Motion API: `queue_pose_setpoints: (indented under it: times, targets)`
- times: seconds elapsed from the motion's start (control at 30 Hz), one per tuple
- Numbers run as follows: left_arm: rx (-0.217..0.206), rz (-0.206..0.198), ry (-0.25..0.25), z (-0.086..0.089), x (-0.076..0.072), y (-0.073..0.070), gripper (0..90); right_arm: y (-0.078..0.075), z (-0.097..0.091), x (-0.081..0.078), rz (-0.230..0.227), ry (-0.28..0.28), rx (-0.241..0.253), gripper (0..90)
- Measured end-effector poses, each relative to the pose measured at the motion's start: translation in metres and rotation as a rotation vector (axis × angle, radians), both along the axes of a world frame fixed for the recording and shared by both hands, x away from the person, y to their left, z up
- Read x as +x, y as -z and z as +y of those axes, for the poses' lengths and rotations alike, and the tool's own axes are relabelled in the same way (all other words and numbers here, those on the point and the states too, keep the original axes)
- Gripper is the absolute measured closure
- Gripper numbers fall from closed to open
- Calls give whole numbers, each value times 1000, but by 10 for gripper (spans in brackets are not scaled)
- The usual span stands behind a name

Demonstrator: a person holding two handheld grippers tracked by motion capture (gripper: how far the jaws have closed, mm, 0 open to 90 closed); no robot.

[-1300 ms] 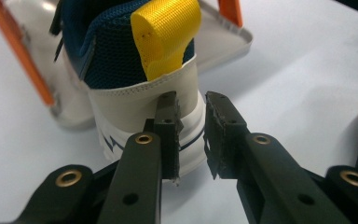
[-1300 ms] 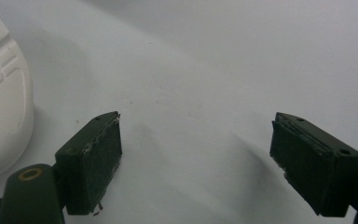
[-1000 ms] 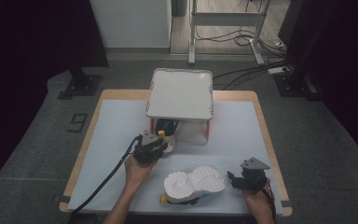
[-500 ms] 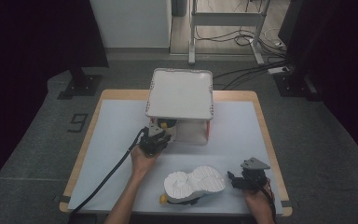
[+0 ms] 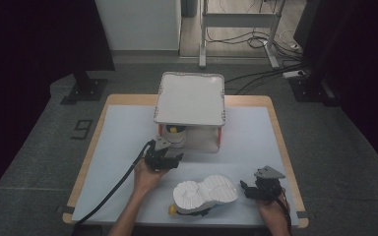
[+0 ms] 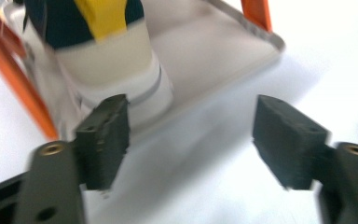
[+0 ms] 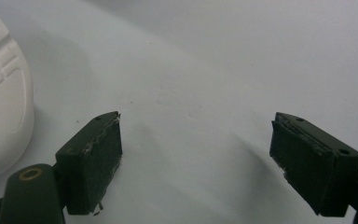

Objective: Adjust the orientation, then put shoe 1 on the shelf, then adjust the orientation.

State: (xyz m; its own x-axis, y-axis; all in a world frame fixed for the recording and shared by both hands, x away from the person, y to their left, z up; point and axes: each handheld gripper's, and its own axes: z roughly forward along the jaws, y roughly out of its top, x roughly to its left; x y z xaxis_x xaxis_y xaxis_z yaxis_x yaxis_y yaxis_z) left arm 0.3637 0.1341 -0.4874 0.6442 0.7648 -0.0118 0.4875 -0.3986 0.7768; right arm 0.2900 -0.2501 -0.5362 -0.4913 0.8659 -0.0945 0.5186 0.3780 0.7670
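Your left tongs (image 5: 166, 158) sit in your left hand (image 5: 147, 175) near the middle of the white-covered surface (image 5: 123, 142) with its wooden rim, just in front of the small two-level rack with orange posts and pale grey trays (image 5: 191, 98). Their jaws stand wide apart with nothing between them. In the left gripper view those tongs (image 6: 191, 140) point at the rack's lower tray (image 6: 214, 51), and one jaw is close beside the shoe standing on that tray, a cream-and-white shoe with dark blue and yellow parts (image 6: 107, 56); the view is blurred, so you cannot tell whether the jaw touches it. From the high view the same shoe (image 5: 174, 135) shows at the left end of the lower level, under the top tray. A black cable (image 5: 113, 189) trails from your left tongs back towards the near edge of the surface.

Your right tongs (image 5: 248, 189) rest low at the near right of the surface, held in your right hand (image 5: 270, 211), jaws also well apart and holding nothing. In the right gripper view they (image 7: 196, 158) face bare white covering, with a white ribbed shoe sole (image 7: 2, 93) at the left edge. From above, that second shoe lies sole-up (image 5: 205, 192) between your two hands, near the front edge, just beside the right tongs but apart from them.
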Motion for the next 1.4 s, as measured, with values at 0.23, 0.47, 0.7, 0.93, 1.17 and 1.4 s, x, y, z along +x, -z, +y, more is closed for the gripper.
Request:
queue_pose_setpoints:
  times: [0.23,0.47,0.7,0.93,1.17,1.4]
  targets:
    - [59,90,-23,46,-31,12,20,0,-2,1,19,-14,22,169]
    - [141,79,-106,91,-52,37,0,-3,-4,-4,3,-58,65,127]
    - [104,128,-99,101,-51,42,7,-19,-12,-22,34,-92,111,126]
    - [104,127,-100,101,-51,42,6,-48,5,-50,55,-221,190,72]
    - [104,124,-102,101,-52,42,7,-53,49,-54,52,-341,192,9]
    - [104,121,-105,101,-52,42,7,-53,69,-39,10,-345,156,9]
